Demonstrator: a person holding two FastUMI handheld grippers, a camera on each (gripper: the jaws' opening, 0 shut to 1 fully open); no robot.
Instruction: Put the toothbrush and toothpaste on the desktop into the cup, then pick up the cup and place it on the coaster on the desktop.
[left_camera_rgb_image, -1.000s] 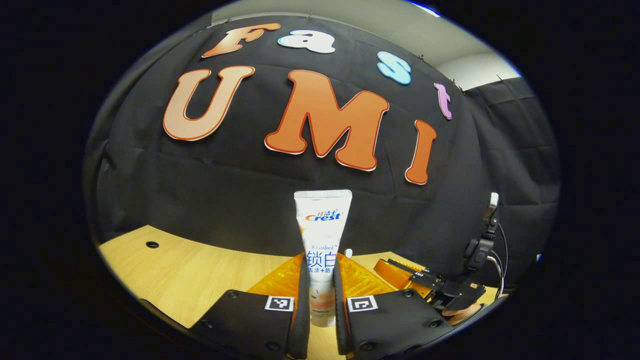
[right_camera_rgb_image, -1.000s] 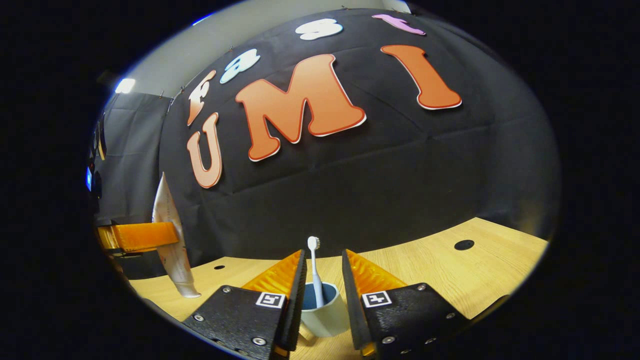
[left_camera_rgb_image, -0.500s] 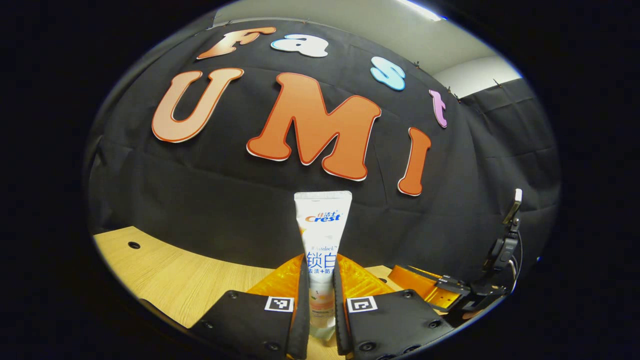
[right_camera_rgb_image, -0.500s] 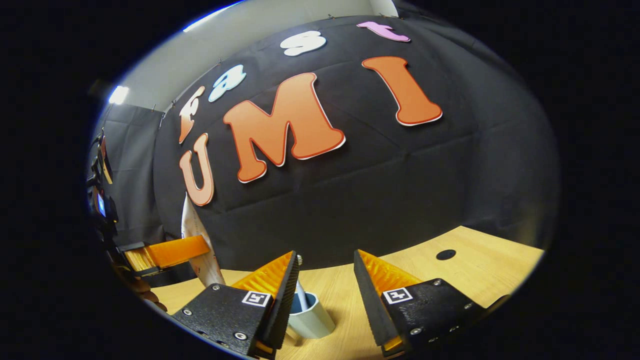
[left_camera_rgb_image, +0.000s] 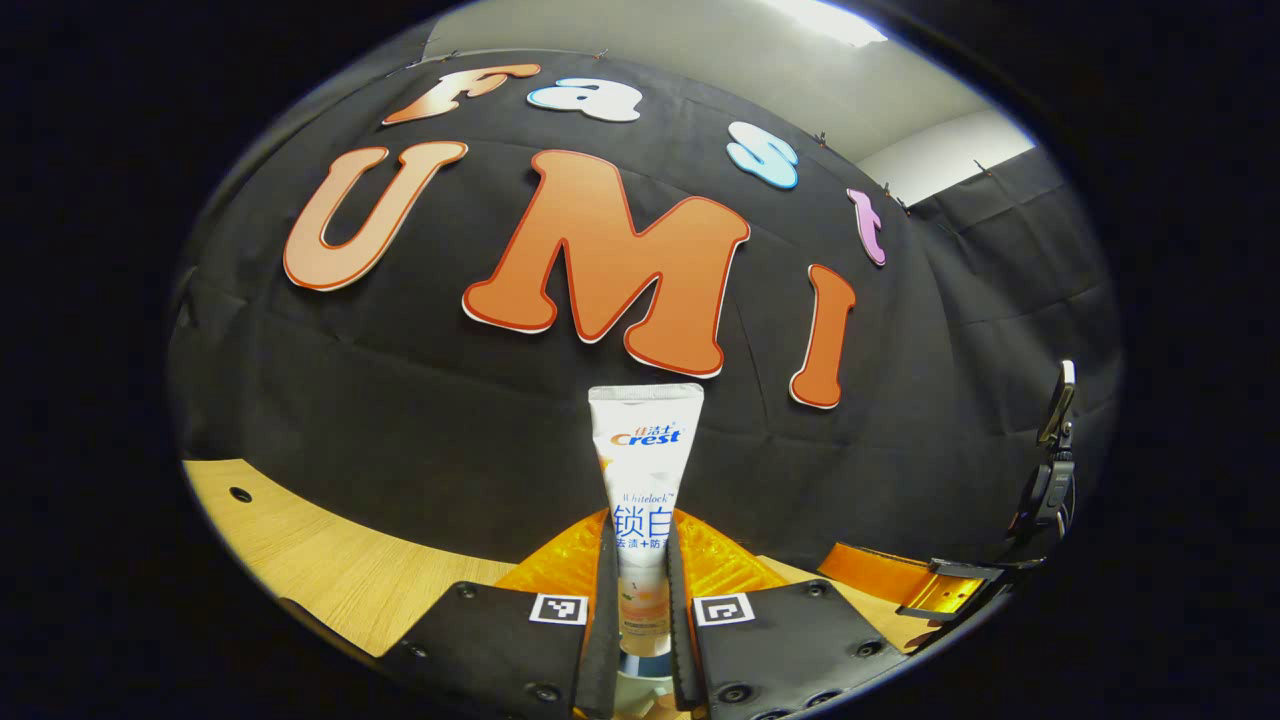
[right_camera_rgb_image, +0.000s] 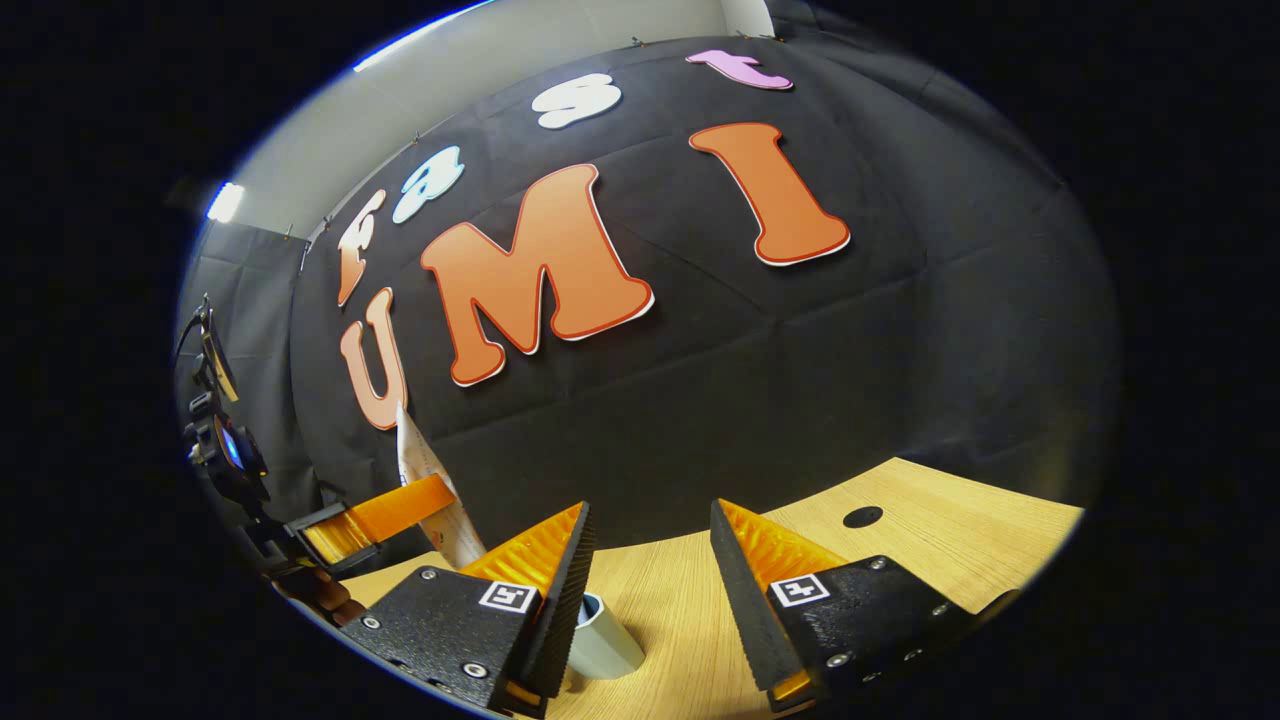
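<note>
The white toothpaste tube (left_camera_rgb_image: 645, 470) stands upright between my left gripper's (left_camera_rgb_image: 640, 528) fingers, which are shut on its lower half. Just under the tube's lower end a bit of the pale cup (left_camera_rgb_image: 640, 683) shows. In the right gripper view, my right gripper (right_camera_rgb_image: 648, 535) is open with nothing between its fingers. The pale blue-grey cup (right_camera_rgb_image: 607, 648) stands on the wooden desktop (right_camera_rgb_image: 900, 560), half hidden behind that gripper's left finger. To its left, the left gripper (right_camera_rgb_image: 375, 518) holds the tilted toothpaste tube (right_camera_rgb_image: 430, 480) close above the cup. The toothbrush is hidden.
A hand (right_camera_rgb_image: 320, 592) holds the left gripper at the lower left of the right gripper view. The right gripper's finger (left_camera_rgb_image: 900, 585) shows low at the right of the left gripper view. Small round holes (right_camera_rgb_image: 862, 517) (left_camera_rgb_image: 240, 494) mark the desktop. The black wall stands close behind.
My right gripper opened, let go of the toothbrush standing in the cup, and drew away to the right. My left gripper carried the toothpaste sideways until it hangs over the cup.
</note>
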